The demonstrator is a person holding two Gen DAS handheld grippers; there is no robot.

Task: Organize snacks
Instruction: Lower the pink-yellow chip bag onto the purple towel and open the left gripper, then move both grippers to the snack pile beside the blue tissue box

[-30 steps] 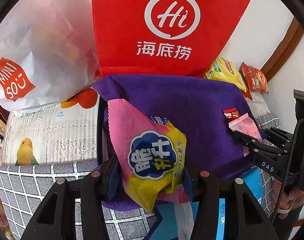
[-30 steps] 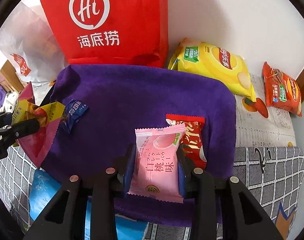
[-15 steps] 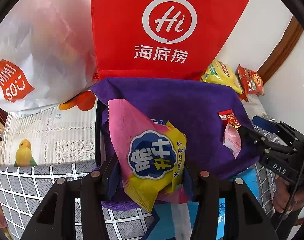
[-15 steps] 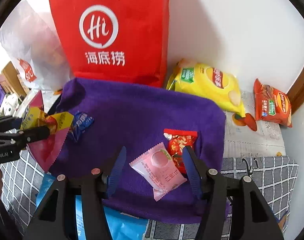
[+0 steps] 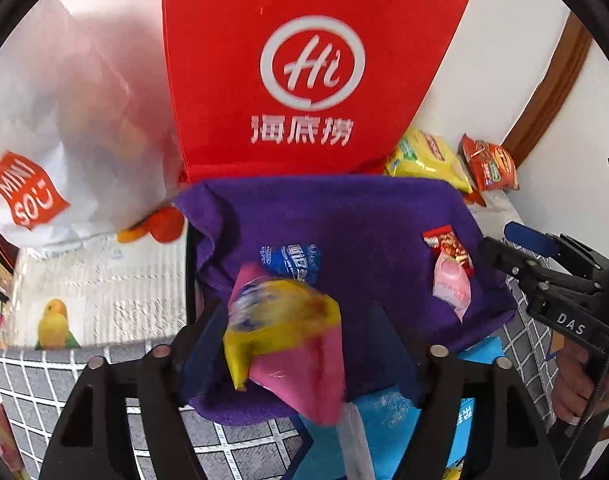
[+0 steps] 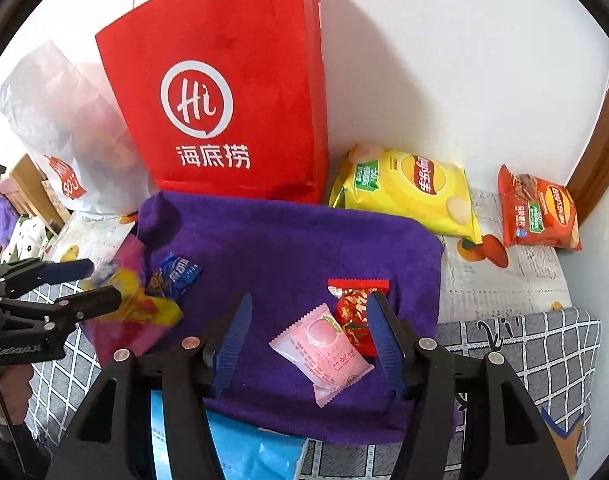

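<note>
The purple terry cloth (image 6: 288, 248) reaches nearly to the red paper bag (image 6: 224, 100) at the white wall — its middle lies bare. Left tool (image 5: 300, 344) jaws are opening around a blurred pink-and-yellow snack packet (image 5: 288, 332); the right tool (image 6: 308, 340) stands wide over the pink peach-print wrapped sweet (image 6: 322, 350) on the cloth.

Left gripper (image 5: 300, 344) is opening over the purple cloth's (image 5: 368, 216) near-left edge; right gripper (image 6: 308, 344) gapes over its near-right.
</note>
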